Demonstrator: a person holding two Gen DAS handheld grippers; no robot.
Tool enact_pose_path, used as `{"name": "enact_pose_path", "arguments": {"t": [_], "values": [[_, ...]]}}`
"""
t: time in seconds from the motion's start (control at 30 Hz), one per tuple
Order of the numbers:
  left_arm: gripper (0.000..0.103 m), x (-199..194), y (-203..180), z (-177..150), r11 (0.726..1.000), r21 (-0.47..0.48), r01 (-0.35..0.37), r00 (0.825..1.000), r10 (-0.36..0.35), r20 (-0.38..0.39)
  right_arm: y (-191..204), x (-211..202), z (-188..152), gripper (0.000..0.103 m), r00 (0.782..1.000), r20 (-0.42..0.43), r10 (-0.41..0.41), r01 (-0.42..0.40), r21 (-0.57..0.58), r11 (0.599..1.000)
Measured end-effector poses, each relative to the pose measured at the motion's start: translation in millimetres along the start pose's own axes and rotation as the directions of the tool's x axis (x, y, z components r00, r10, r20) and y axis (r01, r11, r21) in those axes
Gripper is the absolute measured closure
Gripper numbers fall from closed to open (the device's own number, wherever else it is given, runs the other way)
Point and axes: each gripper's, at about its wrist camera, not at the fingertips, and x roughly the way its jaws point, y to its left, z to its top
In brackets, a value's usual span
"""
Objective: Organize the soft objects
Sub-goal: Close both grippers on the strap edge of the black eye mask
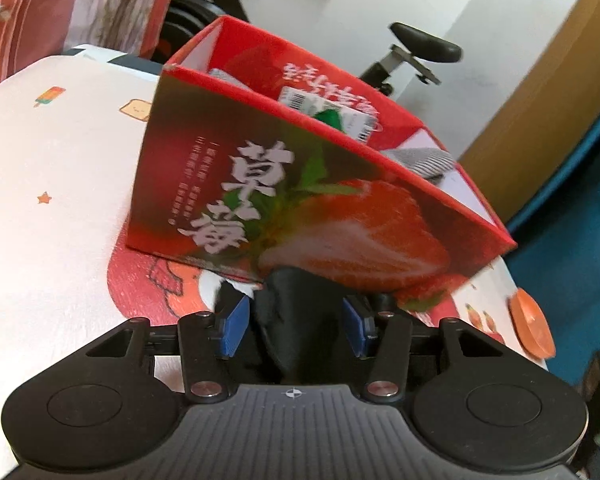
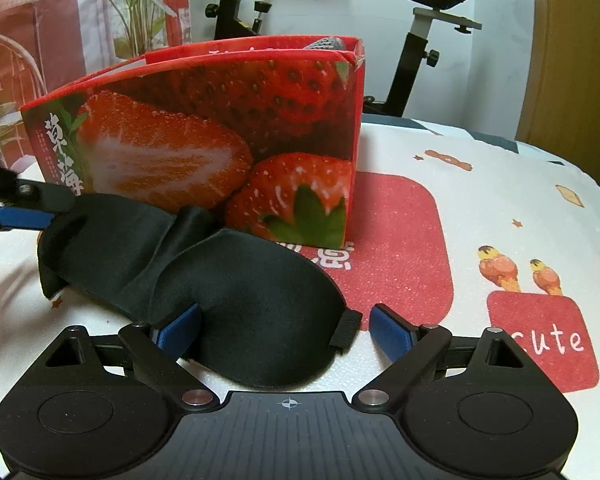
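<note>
A black sleep mask (image 2: 236, 280) lies on the table in front of a red strawberry-print box (image 2: 220, 140). My right gripper (image 2: 288, 330) is open, its blue pads either side of the mask's right end. My left gripper (image 1: 296, 320) is open around the mask's other end (image 1: 296, 320), right at the box's base (image 1: 300, 200); it shows in the right wrist view at far left (image 2: 16, 212). Inside the box lie a grey knitted item (image 1: 424, 162) and a white packet (image 1: 332, 114).
The table has a white patterned cloth (image 2: 480, 200) with red patches. An orange object (image 1: 534, 330) sits near the table's right edge. An exercise bike (image 2: 428, 32) stands behind the table, a plant (image 2: 132, 8) at back left.
</note>
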Motion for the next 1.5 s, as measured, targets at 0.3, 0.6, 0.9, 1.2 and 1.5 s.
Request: {"name": "enact_pose_path", "arguments": {"t": [0.3, 0.6, 0.9, 1.2, 1.5], "values": [[0.051, 20.2, 0.7, 4.0, 1.000, 0.004, -0.027, 1.000, 0.028, -0.011, 2.7, 0.7, -1.8, 0.013, 1.000, 0.008, -0.002, 0.002, -0.005, 1.000], [0.082, 4.3, -19.7, -2.8, 0.994, 0.097, 0.049, 0.999, -0.050, 0.010, 3.4, 0.7, -2.3, 0.013, 1.000, 0.008, -0.002, 0.002, -0.004, 1.000], [0.091, -8.2, -25.6, -24.3, 0.983, 0.186, -0.001, 1.000, 0.000, 0.007, -2.3, -3.8, 2.3, 0.015, 0.999, -0.012, 0.032, -0.031, 0.040, 0.999], [0.091, -7.3, -21.1, -35.0, 0.976, 0.217, -0.024, 1.000, 0.025, -0.002, -20.6, -3.4, 12.8, 0.026, 0.994, -0.006, 0.108, -0.106, 0.134, 0.985], [0.090, -2.0, -15.7, -37.5, 0.982, 0.188, -0.019, 1.000, 0.022, -0.014, -35.2, 12.9, 23.7, 0.030, 0.986, 0.026, 0.165, -0.166, 0.212, 0.963]]}}
